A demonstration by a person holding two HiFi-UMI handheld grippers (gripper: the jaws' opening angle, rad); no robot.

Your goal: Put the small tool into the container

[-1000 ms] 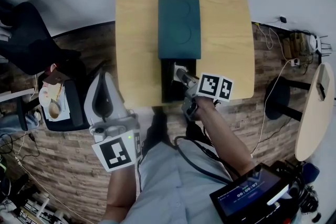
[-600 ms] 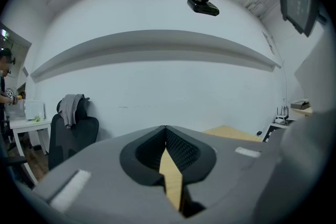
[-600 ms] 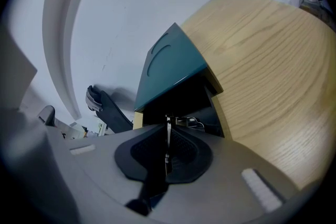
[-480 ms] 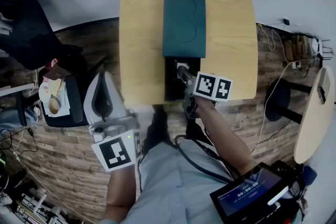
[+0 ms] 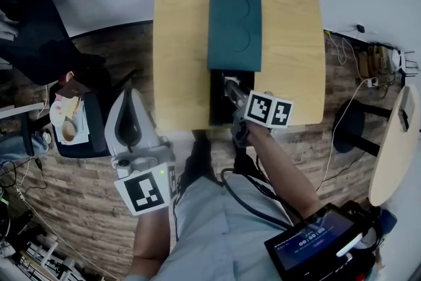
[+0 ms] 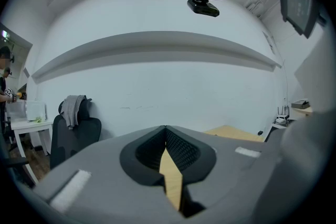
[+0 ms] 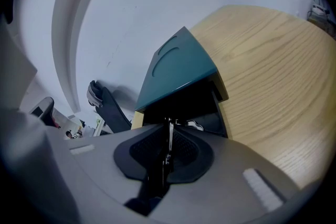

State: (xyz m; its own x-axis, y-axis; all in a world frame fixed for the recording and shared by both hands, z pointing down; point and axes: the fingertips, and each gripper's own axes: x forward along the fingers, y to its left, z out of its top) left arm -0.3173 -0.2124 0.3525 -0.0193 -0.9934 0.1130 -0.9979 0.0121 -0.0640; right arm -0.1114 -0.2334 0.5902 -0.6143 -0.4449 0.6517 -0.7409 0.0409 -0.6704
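Right gripper (image 5: 230, 87) is sitting at the near end of the table (image 5: 296, 43), nose over the open black part of the container (image 5: 218, 112), just below the teal lid (image 5: 234, 29) that covers the far part. In the right gripper view its jaws are only a crack apart and opening, with the small tool (image 7: 169, 136) standing upright in the slit as a thin silvery sliver. The pads look like they're on it. Can't tell what kind of tool it is, and its lower end is buried between the pads. From the head view the tool is pretty much hidden behind the gripper. Inside of the container is too dark to read, apart from a whitish shape (image 7: 195, 125) I can't identify. Left gripper (image 5: 130, 99) hangs off the table to the left, jaws closed at the tips, holding nothing. A screen (image 5: 316, 243) is cut off at the bottom right corner.
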